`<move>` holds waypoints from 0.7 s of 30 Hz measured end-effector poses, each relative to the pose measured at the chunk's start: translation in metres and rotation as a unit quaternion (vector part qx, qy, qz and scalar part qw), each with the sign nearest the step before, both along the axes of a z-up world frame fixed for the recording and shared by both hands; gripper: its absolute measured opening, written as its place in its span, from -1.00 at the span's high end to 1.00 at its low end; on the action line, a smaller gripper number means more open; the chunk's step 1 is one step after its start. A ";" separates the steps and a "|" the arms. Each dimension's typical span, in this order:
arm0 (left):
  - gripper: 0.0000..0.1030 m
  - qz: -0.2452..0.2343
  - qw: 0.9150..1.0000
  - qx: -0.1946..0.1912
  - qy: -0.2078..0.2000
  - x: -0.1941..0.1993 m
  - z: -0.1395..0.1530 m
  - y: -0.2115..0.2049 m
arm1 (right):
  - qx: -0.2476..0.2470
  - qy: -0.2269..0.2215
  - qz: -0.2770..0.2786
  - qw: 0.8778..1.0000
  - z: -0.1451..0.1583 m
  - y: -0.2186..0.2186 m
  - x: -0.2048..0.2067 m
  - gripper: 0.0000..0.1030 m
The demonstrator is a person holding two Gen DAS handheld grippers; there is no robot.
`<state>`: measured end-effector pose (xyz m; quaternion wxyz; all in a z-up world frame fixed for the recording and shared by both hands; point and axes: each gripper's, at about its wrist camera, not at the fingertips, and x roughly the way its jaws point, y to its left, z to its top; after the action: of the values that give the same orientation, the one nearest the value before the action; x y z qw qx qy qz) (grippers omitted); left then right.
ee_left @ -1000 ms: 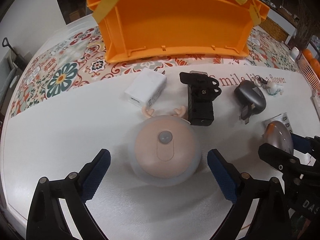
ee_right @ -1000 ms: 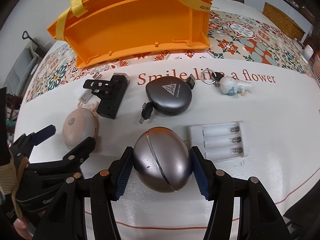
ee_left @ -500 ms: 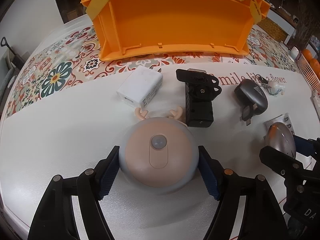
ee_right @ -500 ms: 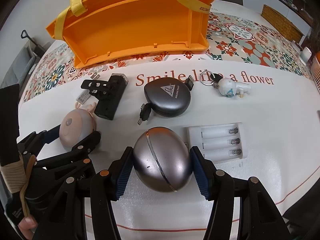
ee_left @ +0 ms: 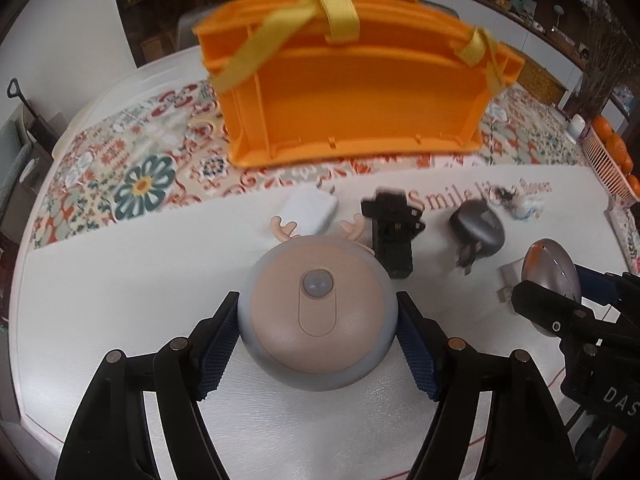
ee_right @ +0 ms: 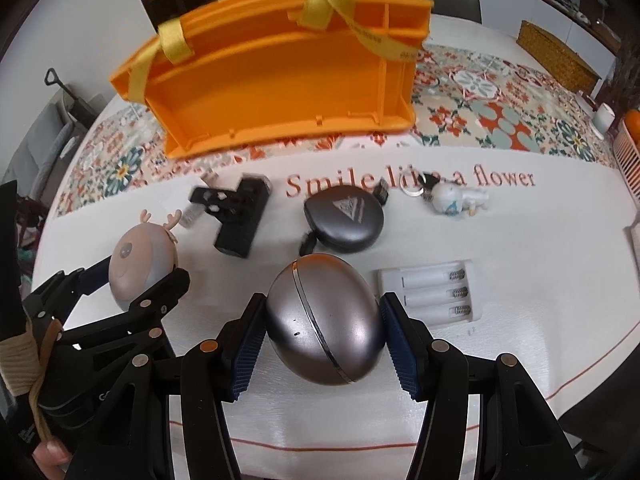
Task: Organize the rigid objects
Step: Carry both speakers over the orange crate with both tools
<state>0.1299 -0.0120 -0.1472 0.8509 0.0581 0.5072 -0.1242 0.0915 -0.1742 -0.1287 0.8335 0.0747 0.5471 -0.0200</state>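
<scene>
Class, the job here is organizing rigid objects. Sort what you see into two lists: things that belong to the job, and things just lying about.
Belongs to the job:
- antlered round gadget, held in left tongs
- silver egg-shaped case, held in right tongs
- orange basket
- black clip
- grey cable reel
- battery holder
- keyring figure
- white charger

Lying about:
- patterned tablecloth
- oranges

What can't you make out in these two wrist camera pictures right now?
- Orange tote, left wrist view: motion blur smears its divider compartments.
- White charger block, left wrist view: the antlered round light hides its near end.
- White battery holder, left wrist view: mostly hidden behind the silver egg-shaped case.
- Keychain figure, left wrist view: too blurred to identify.
</scene>
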 end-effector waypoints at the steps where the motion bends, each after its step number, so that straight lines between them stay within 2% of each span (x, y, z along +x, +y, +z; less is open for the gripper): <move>1: -0.45 0.000 1.000 -0.002 -0.003 0.001 0.005 0.002 | -0.001 -0.005 0.000 1.000 0.005 0.001 0.001 -0.12; 12: -0.44 -0.005 0.999 -0.017 -0.046 0.016 0.062 0.024 | -0.005 -0.050 0.003 0.999 0.055 0.021 0.016 -0.12; 21: -0.45 -0.023 0.996 -0.030 -0.082 0.034 0.097 0.042 | -0.008 -0.086 -0.013 0.996 0.088 0.037 0.031 -0.12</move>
<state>0.1637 0.0301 -0.0506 0.8881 0.0537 0.4299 -0.1535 0.1227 -0.1373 -0.0407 0.8775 0.0769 0.4725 -0.0284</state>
